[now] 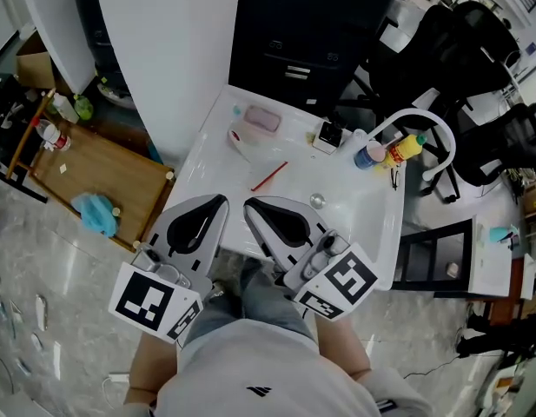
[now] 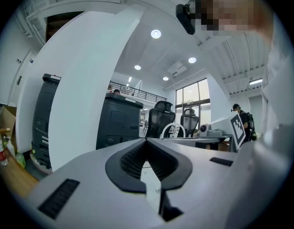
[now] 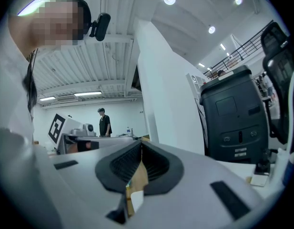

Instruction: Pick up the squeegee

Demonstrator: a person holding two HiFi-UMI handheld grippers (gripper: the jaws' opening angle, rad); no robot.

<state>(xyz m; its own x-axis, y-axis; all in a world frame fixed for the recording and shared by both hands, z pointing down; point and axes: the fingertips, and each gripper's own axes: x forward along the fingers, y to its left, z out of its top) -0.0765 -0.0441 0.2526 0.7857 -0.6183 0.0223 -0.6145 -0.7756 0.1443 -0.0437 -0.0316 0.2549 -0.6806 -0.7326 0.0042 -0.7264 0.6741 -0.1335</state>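
On the white table (image 1: 372, 233) a pale, flat-headed tool (image 1: 241, 142), which may be the squeegee, lies at the far left next to a pink pad (image 1: 261, 118). A thin red stick (image 1: 269, 176) lies at mid-table. Both grippers hover side by side over the table's near edge and point level across it. The left gripper (image 1: 221, 201) (image 2: 147, 141) is shut with nothing between its jaws. The right gripper (image 1: 248, 206) (image 3: 139, 143) is likewise shut and empty. Neither touches any object, and the pale tool lies well beyond their tips.
A yellow bottle (image 1: 405, 148), a blue-capped jar (image 1: 369, 156) and a small black-and-white box (image 1: 328, 135) stand at the table's far right. A black cabinet (image 1: 311, 33) and a white column (image 1: 172, 50) rise behind. A wooden rack (image 1: 102, 168) stands left, office chairs (image 1: 459, 50) right.
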